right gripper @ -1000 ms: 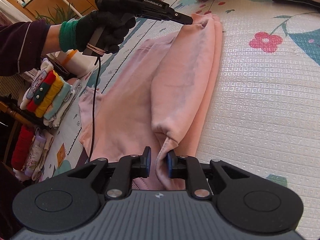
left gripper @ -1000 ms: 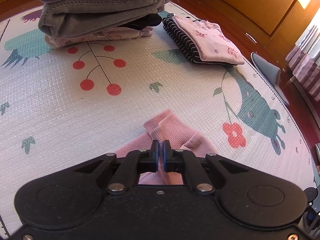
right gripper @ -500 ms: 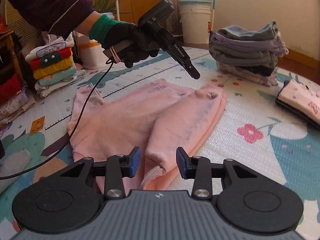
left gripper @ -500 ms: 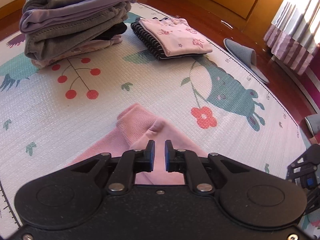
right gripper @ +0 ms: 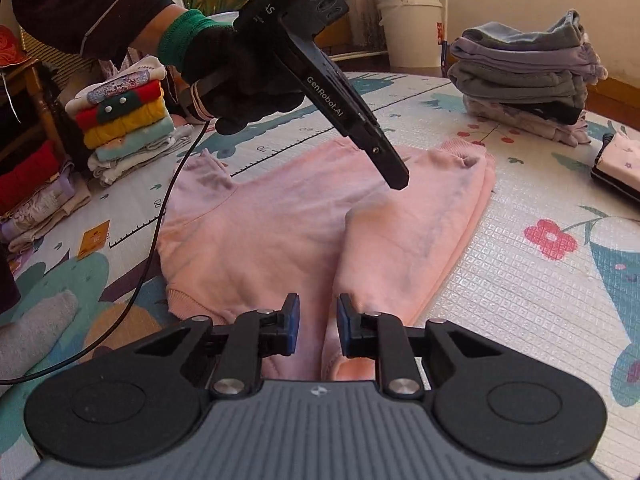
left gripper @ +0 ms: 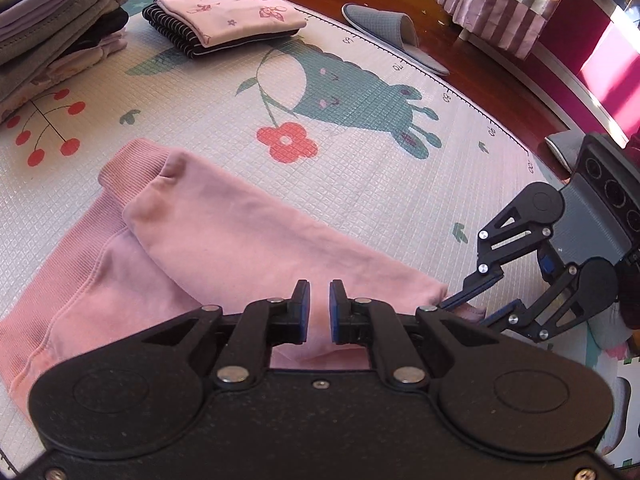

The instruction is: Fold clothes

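One pink sweatshirt (left gripper: 224,240), two grippers — left gripper (left gripper: 318,312), right gripper (right gripper: 317,322) — two slippers (left gripper: 394,38).

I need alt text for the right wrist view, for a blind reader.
A pink sweatshirt lies on a patterned play mat, one sleeve folded over its body. A gloved hand holds the left gripper above it; the right gripper is open, holding nothing.

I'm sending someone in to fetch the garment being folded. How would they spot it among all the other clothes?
On the patterned play mat, look in the open middle between the clothes stacks. The pink sweatshirt lies there flat, one sleeve folded over its body. Unlike the tall grey and purple stack and the stack topped with red and yellow, it lies alone, unstacked.
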{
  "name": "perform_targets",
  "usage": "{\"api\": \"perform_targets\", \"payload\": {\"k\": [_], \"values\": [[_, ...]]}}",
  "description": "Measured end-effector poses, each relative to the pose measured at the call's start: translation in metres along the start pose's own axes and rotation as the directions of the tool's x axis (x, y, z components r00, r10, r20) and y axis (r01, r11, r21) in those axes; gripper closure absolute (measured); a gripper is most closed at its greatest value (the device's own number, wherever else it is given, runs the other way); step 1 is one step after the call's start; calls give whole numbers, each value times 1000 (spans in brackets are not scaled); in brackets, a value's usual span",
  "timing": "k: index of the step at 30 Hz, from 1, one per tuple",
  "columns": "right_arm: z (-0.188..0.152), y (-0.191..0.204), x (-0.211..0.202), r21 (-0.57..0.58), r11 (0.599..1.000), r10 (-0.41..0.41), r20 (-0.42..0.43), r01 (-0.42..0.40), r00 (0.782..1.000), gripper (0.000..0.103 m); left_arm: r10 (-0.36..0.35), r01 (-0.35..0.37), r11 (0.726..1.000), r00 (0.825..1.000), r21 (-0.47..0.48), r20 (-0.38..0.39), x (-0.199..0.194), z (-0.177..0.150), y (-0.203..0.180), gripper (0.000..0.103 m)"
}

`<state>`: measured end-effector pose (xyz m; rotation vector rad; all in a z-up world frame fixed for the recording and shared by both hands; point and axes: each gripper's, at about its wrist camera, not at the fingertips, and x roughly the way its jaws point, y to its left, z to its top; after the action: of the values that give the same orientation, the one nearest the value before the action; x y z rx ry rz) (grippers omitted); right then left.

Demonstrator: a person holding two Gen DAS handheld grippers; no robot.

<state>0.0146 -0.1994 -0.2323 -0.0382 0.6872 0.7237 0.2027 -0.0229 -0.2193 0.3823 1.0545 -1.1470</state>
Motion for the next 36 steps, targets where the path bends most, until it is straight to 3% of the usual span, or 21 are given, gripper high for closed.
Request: {"api": "perform_targets", "payload": {"k": [4,7,9,12,17,25,27,31,36], "values": [[-8,-14,19,76,997,30,-75,-24,997,79,93,-83,985,994,148,-65,19,-14,-17,97],[-3,-13,19,80,996,46,-87,-39,995,79,49,-47,991,999,121,-11,6,-7,-19,97],[2,-11,12,65,997,34,-44,-31,998,79,34,-32,987,999,155,-11,7,-5,-27,97],[4,-16,16,85,996,26,-44,-22,999,79,100,-76,975,989,210,-106,27,-17,-28,97],[-1,-24,25,154,987,63,-69,-52,996,79,110,-101,974,993,200,-32,12,-4,-22,96],[-5,-28,27,207,975,96,-58,-82,994,78,297,-299,954,952,4,78,33,55,47,96],[-6,-33,26,245,965,109,-45,-95,993,78,301,-298,954,950,-42,78,39,65,60,96],[-8,-36,27,274,955,126,-36,-112,991,78,295,-294,954,956,60,-6,54,78,54,96],[-10,-43,28,325,935,158,-27,-141,987,78,269,-266,961,963,-79,31,49,84,71,95]]}}
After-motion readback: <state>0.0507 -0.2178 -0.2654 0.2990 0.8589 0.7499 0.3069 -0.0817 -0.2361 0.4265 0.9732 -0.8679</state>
